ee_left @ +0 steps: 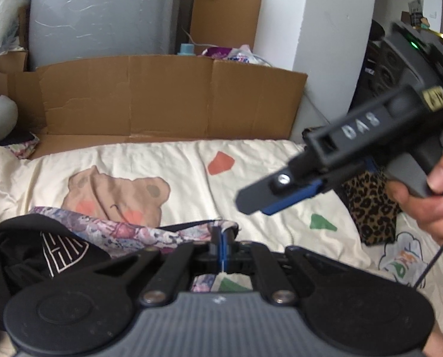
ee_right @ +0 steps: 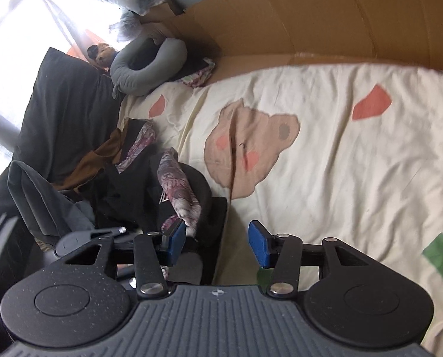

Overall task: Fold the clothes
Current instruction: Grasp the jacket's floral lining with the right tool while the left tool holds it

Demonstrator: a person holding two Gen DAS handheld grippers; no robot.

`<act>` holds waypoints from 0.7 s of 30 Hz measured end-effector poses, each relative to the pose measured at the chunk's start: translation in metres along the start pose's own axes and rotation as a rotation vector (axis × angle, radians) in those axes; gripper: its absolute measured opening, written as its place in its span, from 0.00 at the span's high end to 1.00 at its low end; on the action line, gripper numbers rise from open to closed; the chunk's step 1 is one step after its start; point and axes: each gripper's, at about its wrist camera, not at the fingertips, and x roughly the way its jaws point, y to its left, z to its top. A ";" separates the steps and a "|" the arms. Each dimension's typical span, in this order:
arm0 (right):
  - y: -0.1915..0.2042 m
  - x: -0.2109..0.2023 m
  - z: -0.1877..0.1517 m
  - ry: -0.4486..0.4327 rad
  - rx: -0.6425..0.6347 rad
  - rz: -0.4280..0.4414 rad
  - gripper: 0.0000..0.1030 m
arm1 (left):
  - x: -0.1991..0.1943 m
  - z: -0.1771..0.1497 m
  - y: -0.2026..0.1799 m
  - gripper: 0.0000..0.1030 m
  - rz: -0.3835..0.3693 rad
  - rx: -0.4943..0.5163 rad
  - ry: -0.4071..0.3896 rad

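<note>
A floral patterned garment (ee_left: 123, 232) lies over a black garment with a white logo (ee_left: 57, 247) at the left of the cream bear-print bedsheet (ee_left: 191, 160). My left gripper (ee_left: 221, 236) is shut on an edge of the floral garment, which stretches leftward from its tips. My right gripper (ee_left: 255, 205), held by a hand (ee_left: 429, 205), hovers above the sheet to the right. In the right wrist view my right gripper (ee_right: 218, 241) stands open, and its left pad (ee_right: 176, 239) is beside the floral garment (ee_right: 176, 184) on the black garment (ee_right: 138, 196). Nothing is pinched between its pads.
A flattened cardboard box (ee_left: 161, 98) stands along the bed's far side. A leopard-print item (ee_left: 370, 208) lies at the right edge. A grey neck pillow (ee_right: 144, 68), a dark cushion (ee_right: 66, 113) and a grey garment (ee_right: 40, 199) sit by the clothes pile.
</note>
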 end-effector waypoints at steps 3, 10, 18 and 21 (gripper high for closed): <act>-0.003 0.012 0.002 0.036 0.027 0.013 0.51 | 0.001 -0.006 -0.004 1.00 0.014 0.018 0.004; -0.003 0.040 0.002 0.125 0.052 0.018 0.63 | -0.001 -0.016 -0.009 1.00 0.013 0.035 0.021; 0.007 0.060 -0.006 0.235 -0.003 0.020 0.76 | -0.005 -0.026 -0.018 1.00 -0.031 0.046 0.042; 0.010 0.061 -0.009 0.264 -0.036 0.010 0.94 | -0.010 -0.031 -0.019 0.99 -0.049 0.044 0.060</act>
